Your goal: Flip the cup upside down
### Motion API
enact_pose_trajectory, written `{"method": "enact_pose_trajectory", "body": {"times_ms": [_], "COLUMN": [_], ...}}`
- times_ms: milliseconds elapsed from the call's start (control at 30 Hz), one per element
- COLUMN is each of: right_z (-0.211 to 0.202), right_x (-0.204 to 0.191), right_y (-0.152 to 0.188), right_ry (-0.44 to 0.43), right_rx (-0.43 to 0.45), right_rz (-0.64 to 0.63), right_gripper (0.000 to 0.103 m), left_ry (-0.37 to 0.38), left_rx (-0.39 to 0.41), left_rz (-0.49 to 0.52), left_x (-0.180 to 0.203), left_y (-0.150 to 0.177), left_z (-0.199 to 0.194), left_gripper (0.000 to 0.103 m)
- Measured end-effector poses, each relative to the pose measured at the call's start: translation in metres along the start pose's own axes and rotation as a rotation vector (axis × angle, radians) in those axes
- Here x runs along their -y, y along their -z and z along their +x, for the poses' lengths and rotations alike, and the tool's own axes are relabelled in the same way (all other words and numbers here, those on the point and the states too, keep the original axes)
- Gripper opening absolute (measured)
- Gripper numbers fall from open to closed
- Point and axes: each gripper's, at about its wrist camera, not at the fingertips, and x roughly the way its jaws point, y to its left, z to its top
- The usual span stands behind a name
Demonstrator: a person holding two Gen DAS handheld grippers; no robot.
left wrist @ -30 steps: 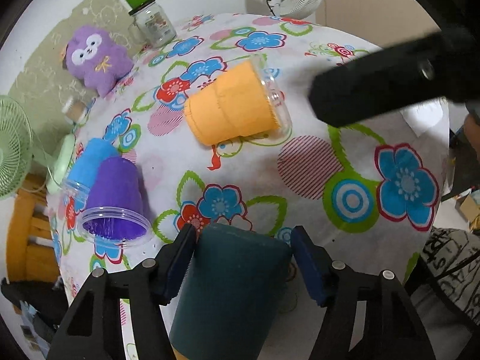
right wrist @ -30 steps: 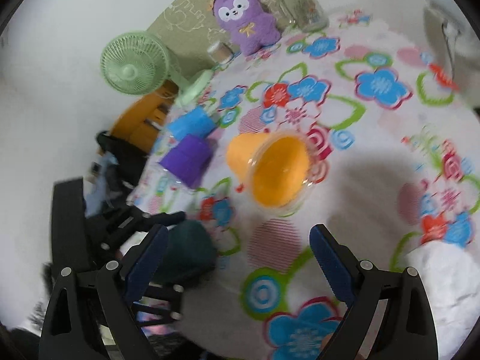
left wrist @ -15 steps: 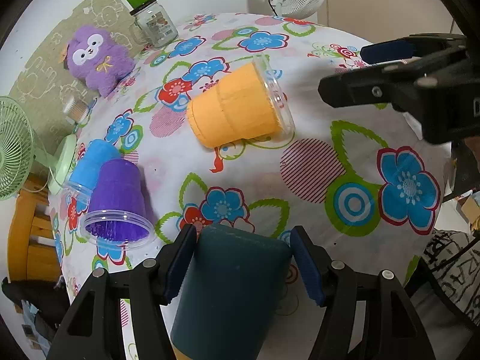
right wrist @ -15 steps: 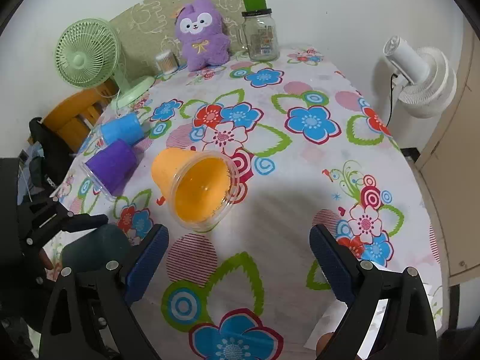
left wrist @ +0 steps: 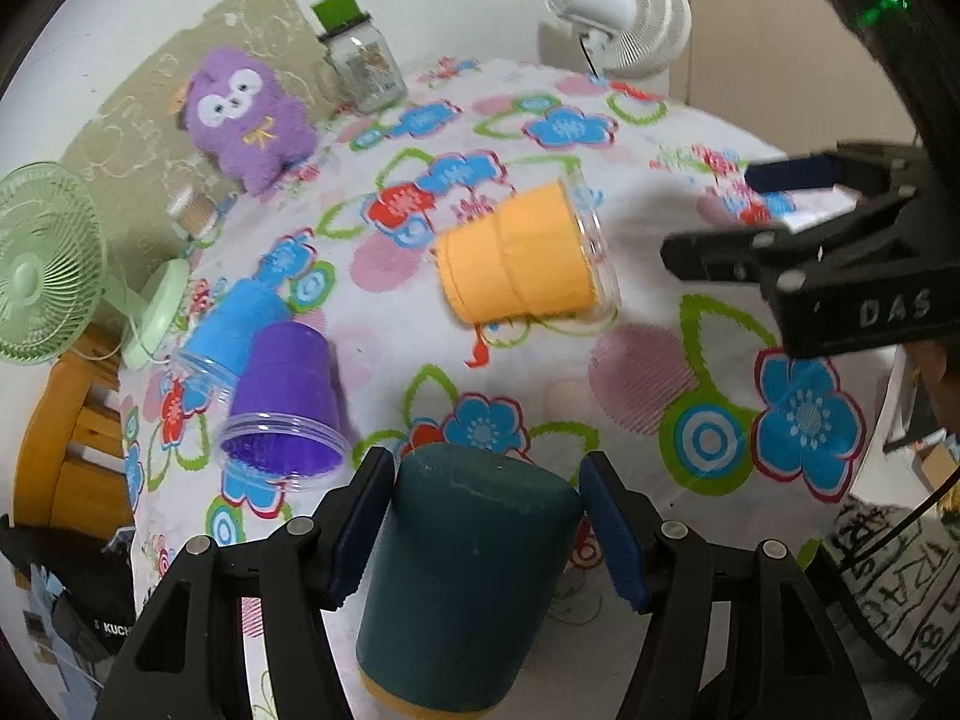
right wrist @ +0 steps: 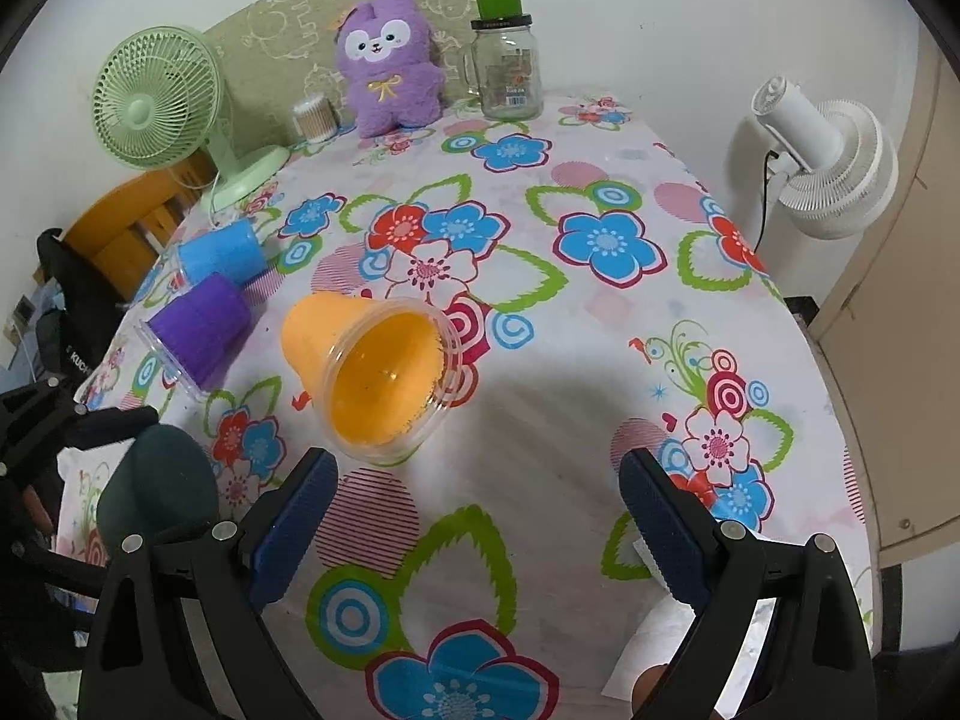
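My left gripper (left wrist: 486, 525) is shut on a dark teal cup (left wrist: 462, 576), held bottom-up near the table's front edge; the cup also shows in the right wrist view (right wrist: 159, 489). An orange cup (right wrist: 372, 375) lies on its side mid-table, mouth toward my right gripper (right wrist: 474, 516), which is open and empty just in front of it. The orange cup (left wrist: 522, 255) and the right gripper (left wrist: 798, 222) also show in the left wrist view. A purple cup (left wrist: 285, 402) and a blue cup (left wrist: 234, 327) lie on their sides at the left.
On the floral tablecloth (right wrist: 600, 312) a purple plush (right wrist: 390, 60), a glass jar with a green lid (right wrist: 507, 60) and a small cotton swab box (right wrist: 315, 114) stand at the back. A green fan (right wrist: 162, 108) stands back left, a white fan (right wrist: 828, 162) off the right edge.
My right gripper has swung from a tilted, blurred pose to a level one facing the orange cup's mouth. My left gripper still holds the teal cup in place.
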Motion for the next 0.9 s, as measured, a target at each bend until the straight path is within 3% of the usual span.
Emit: {"method": "enact_pose_trajectory", "body": {"times_ms": [200,233,267,400,533,567,633,700,800,900], "right_z": [-0.002,-0.003,-0.003,-0.004,-0.004,-0.004,-0.004,-0.004,-0.004,-0.002], "right_x": [-0.006,-0.007,-0.009,-0.017,-0.023,-0.023,-0.023,-0.021,-0.016,-0.008], "right_y": [-0.001,-0.001,-0.001,-0.001,0.000,0.000,0.001,0.001,0.002,0.003], "right_ry": [-0.001,-0.002,-0.004,-0.014,-0.023,-0.026,-0.031,-0.028,-0.022,-0.029], "right_rx": [0.005,0.006,0.007,0.010,0.008,0.008,0.005,0.003,-0.002,-0.014], "right_rz": [-0.020,-0.024,-0.029,-0.050,-0.062,-0.063,-0.060,-0.054,-0.042,-0.024], "right_gripper": [0.097,0.096,0.097,0.097,0.097,0.097,0.097,0.096,0.096,0.096], "left_ry": [-0.018,-0.023,-0.034,-0.085,-0.078,-0.083,-0.077,-0.055,-0.053,-0.030], "left_rx": [0.115,0.140,0.153,0.226,0.229,0.226,0.212,0.210,0.206,0.191], "left_rz": [-0.058,-0.079,-0.089,-0.148,-0.167,-0.165,-0.153,-0.122,-0.040,0.115], "left_x": [-0.007,-0.009,-0.011,-0.019,-0.022,-0.022,-0.022,-0.019,-0.013,0.002], "left_y": [0.000,0.001,0.000,0.003,0.007,0.007,0.007,0.004,-0.006,-0.020], "left_z": [-0.030,-0.037,-0.041,-0.060,-0.064,-0.064,-0.062,-0.061,-0.057,-0.048], "left_gripper": [0.063,0.058,0.041,0.042,0.043,0.047,0.075,0.086,0.093,0.095]}}
